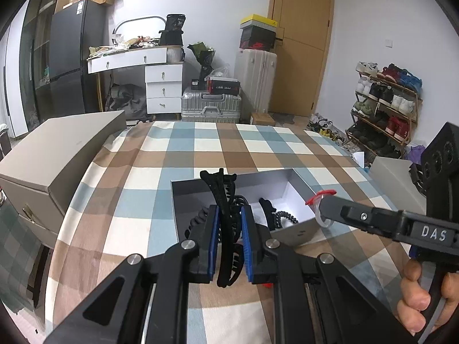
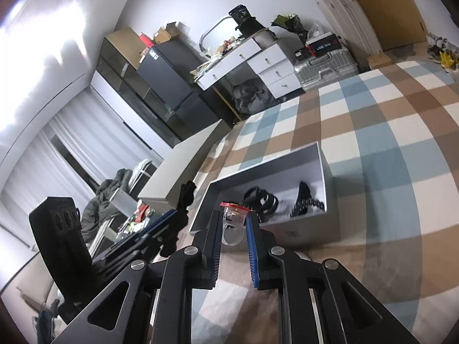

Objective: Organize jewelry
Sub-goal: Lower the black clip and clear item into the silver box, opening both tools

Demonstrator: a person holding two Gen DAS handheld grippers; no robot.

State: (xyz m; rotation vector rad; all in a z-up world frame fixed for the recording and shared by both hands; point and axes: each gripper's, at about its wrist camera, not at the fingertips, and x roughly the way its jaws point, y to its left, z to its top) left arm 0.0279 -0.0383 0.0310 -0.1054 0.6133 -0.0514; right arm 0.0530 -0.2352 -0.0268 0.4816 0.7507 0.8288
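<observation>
My left gripper (image 1: 229, 215) is shut on a black hair claw clip (image 1: 225, 223), held above the near edge of an open grey box (image 1: 289, 235) on the checked tablecloth. Inside the box lie black hair ties and clips (image 1: 275, 213). My right gripper (image 2: 233, 219) is shut on a clear plastic ring with a red top (image 2: 233, 215), just in front of the box's near wall (image 2: 301, 229). In the left wrist view the right gripper (image 1: 321, 209) holds the ring (image 1: 320, 200) at the box's right corner. The left gripper with the clip (image 2: 183, 203) shows at the left of the right wrist view.
A large closed grey jewelry case (image 1: 57, 154) stands at the table's left edge. A second grey box (image 1: 396, 177) sits at the far right. Beyond the table are drawers, suitcases and a shoe rack (image 1: 384, 106).
</observation>
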